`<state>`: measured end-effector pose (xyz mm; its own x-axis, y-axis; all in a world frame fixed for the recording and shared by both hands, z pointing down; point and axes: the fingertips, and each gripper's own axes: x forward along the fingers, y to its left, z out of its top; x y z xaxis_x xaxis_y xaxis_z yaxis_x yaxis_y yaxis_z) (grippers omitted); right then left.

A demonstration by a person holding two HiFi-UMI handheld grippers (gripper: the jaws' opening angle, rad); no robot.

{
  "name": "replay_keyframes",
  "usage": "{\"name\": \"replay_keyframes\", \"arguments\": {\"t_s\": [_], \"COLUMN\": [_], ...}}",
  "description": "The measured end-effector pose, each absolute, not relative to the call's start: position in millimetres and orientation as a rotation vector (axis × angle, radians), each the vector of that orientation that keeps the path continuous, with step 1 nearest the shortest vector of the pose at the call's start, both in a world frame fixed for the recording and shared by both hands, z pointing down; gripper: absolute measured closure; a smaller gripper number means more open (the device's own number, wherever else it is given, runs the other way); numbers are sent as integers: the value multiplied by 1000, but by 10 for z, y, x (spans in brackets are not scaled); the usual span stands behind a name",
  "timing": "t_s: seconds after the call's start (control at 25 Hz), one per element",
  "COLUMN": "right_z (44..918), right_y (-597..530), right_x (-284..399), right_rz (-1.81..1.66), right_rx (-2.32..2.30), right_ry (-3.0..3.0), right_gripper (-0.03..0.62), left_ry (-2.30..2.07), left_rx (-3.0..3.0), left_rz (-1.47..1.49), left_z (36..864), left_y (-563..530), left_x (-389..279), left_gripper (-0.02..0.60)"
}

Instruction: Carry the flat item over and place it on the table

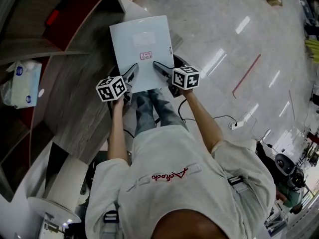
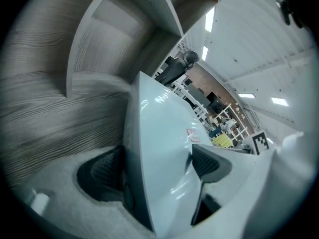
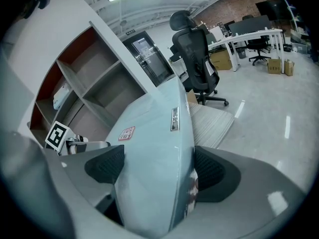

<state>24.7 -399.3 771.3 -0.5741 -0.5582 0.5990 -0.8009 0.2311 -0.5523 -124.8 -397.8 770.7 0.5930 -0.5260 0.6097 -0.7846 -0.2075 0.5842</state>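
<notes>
Only the head view shows jeans (image 1: 149,111) below the clamped flat item (image 1: 142,49).

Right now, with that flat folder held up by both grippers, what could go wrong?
1. The left gripper and right gripper clamp the folder only at its near edge. The rest hangs free, so it could sag or twist out.
2. Its surface looks glossy, so it might slip between the jaws.
3. The wood-grain shelf unit stands close on the left, and the far corner could catch it.
</notes>
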Motion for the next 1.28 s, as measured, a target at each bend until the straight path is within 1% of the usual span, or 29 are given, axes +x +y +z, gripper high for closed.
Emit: {"name": "replay_keyframes", "arguments": {"t_s": [0.48, 0.76, 0.92, 1.16, 1.2, 1.28], "right_z": [7799, 7820, 7778, 7457, 7390, 7246], "right_y": [-4431, -4478, -4470, -4550, -4550, -4548], "right_x": [167, 156, 184, 301, 298, 284], "right_rz": [1191, 1152, 1107, 938, 922, 886], "right_rx": [1279, 1275, 1287, 1374, 1377, 1381], "right_ry": [-2183, -2161, -2173, -2225, -2239, -2275], "right_gripper": [163, 143, 145, 175, 186, 232], "left_ry": [-1045, -1040, -1024, -1130, -1145, -1162], "left_rx": [1835, 1786, 1832, 2001, 2028, 2085], "left_rz": [365, 378, 390, 401, 396, 377], "left_z": [7840, 7919, 7859, 7423, 7343, 7177], "left_y": [-4353, -4363, -4329, -4391, -4391, -4382], "left_x": [-1330, -1360, -1355, -1424, -1429, -1420], "left_gripper": [141, 138, 137, 137, 138, 161]}}
